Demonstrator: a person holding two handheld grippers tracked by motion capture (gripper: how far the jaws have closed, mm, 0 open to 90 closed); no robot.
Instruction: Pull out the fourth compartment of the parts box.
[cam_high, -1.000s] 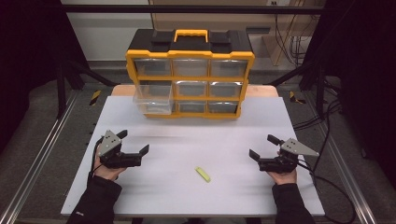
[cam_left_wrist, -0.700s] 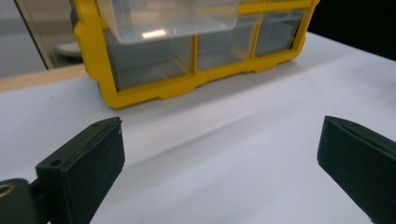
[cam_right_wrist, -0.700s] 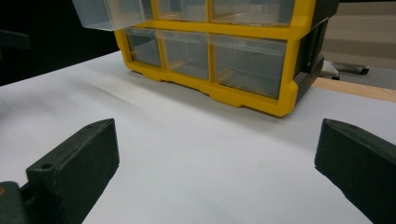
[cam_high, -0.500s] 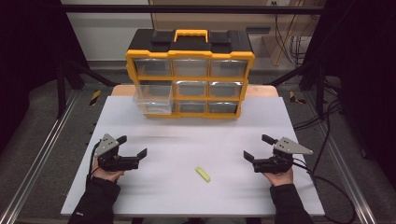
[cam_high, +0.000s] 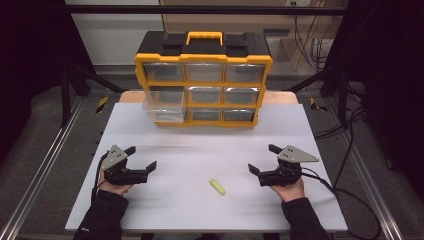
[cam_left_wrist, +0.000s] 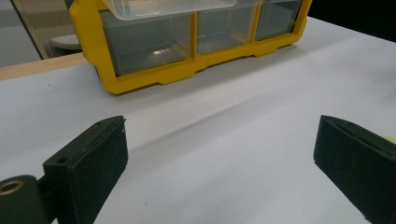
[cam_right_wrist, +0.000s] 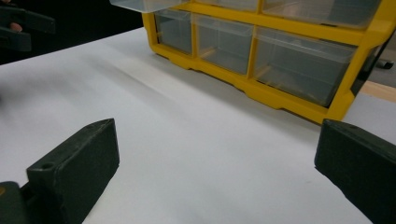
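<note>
Both grippers have slid inward and a bit toward the person's edge since the earlier high-view frames, the right one more noticeably; the small yellow piece has not moved. Right gripper (cam_high: 261, 160) sits on the white table (cam_high: 320, 215) with jaws spread wide, nothing between them, same in the right gripper view. Left gripper (cam_high: 141, 157) also spread and empty, resting on the table at the left side. Yellow piece (cam_high: 217, 186) lies flat on the table between the two grippers, somewhat closer to the person than either claw tip, and nearer the right gripper than the left. Its long axis runs diagonally, from far-left to near-right in the high view. From the right gripper it lies toward the table's middle and slightly back toward the person, so that claw likely needs to swing inward and turn to straddle the short side. A sliver of it shows at the right edge of the left gripper view. Yellow organizer (cam_high: 202, 80) stands at the far side, its middle-left drawer (cam_high: 164, 106) pulled out, well apart from the piece.
</note>
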